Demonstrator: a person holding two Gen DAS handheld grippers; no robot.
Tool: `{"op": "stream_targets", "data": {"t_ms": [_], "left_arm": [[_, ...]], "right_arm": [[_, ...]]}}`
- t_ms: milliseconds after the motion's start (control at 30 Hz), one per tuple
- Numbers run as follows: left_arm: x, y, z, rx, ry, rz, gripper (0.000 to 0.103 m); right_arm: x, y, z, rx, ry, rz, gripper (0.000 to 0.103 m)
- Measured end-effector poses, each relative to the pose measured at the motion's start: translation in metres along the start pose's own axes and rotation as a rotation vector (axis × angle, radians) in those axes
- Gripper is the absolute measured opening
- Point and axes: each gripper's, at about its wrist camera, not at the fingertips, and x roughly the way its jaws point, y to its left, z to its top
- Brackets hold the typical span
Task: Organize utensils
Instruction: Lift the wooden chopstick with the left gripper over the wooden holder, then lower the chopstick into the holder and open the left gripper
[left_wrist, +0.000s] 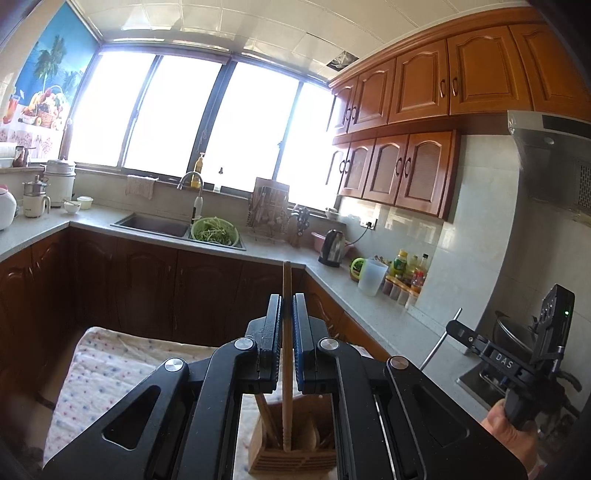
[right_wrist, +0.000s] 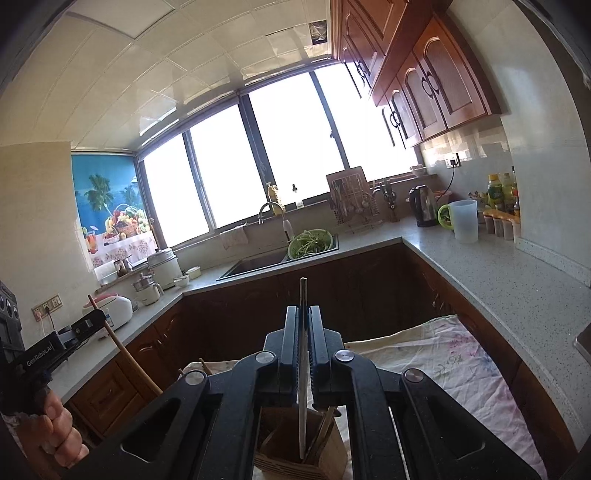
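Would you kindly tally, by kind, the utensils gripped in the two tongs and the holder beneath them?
Wooden utensil, gripped in the left tongs: 1
Metal utensil, gripped in the right tongs: 1
Wooden holder: 1
Total: 3

Both wrist views close above wooden holder (left_wrist: 291, 458), facing sink (right_wrist: 258, 264)

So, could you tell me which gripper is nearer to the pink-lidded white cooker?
Left. The left gripper, shut on a wooden stick, is on the side of the cooker; the right gripper, shut on a metal utensil, sits farther beyond it.
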Motion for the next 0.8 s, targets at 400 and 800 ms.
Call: {"op": "stream_targets", "data": {"t_ms": [400,800], "left_arm": [[0.042,0.010,-0.059,-0.049,0.007,0.066,0.005],[0.060,0.028,-0.102,-0.067,0.148,0.070,0.006]], "right_arm": [[0.031,-0.004,-0.050,-0.018,0.026,-0.044,0.004],[0.044,-0.019,-0.082,0.051,0.123,-0.037,0.005]]}}
